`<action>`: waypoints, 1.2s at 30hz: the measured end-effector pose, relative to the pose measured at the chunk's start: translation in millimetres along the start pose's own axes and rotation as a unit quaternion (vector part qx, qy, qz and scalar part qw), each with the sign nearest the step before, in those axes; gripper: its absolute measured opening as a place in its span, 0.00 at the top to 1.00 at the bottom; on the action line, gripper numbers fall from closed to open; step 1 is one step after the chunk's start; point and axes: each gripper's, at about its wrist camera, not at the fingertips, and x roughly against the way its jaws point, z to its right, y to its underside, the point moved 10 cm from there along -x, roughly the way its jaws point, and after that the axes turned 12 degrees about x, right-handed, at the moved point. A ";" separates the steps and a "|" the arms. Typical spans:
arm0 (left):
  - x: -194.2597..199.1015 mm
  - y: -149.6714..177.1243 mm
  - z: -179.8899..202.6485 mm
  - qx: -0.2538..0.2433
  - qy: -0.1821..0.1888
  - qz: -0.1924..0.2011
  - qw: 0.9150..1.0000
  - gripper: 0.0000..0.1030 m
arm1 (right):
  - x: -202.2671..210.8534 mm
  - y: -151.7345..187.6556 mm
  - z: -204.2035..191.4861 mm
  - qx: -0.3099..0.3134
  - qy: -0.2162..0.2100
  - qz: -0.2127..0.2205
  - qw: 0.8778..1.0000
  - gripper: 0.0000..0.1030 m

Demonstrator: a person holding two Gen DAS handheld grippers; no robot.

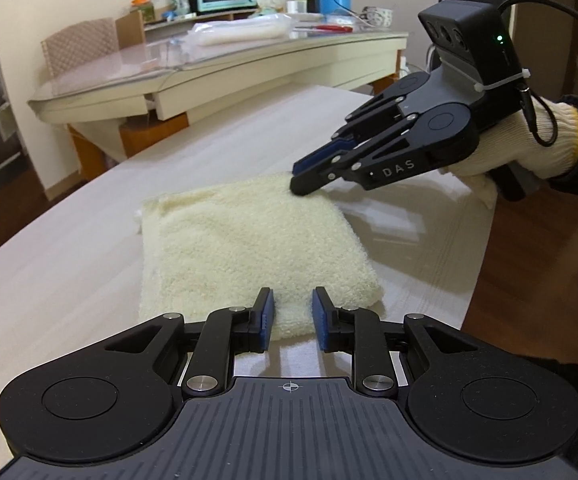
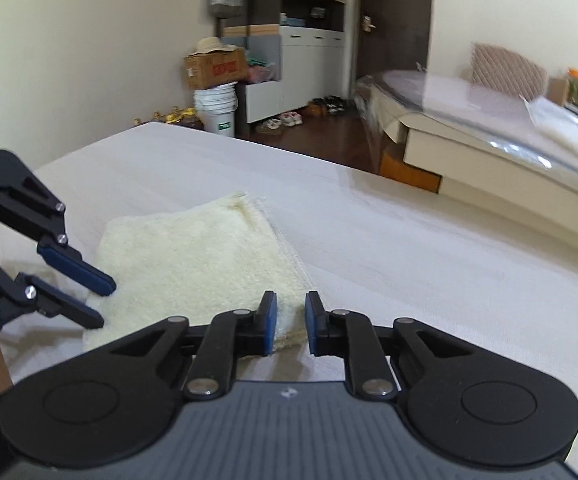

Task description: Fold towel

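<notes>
The white table (image 1: 69,280) fills the frame, and in the middle of it lies the cream towel (image 1: 245,248), folded into a thick square pad. At its near edge sits the left gripper (image 1: 293,316), jaws a narrow gap apart with the towel's edge between the blue pads, nothing pinched. Over at the far corner, the right gripper (image 1: 301,178), carried by a gloved hand (image 1: 521,148), comes in with tips nearly together, touching the pile, not gripping.

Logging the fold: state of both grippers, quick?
Left gripper: open, jaws astride the towel edge.
Right gripper: open, nothing held.
</notes>
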 end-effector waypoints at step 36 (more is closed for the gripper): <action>20.5 -8.4 -46.3 0.089 -0.056 0.068 0.992 0.60 | -46.5 -95.8 -29.4 0.148 -0.034 0.056 0.987 0.99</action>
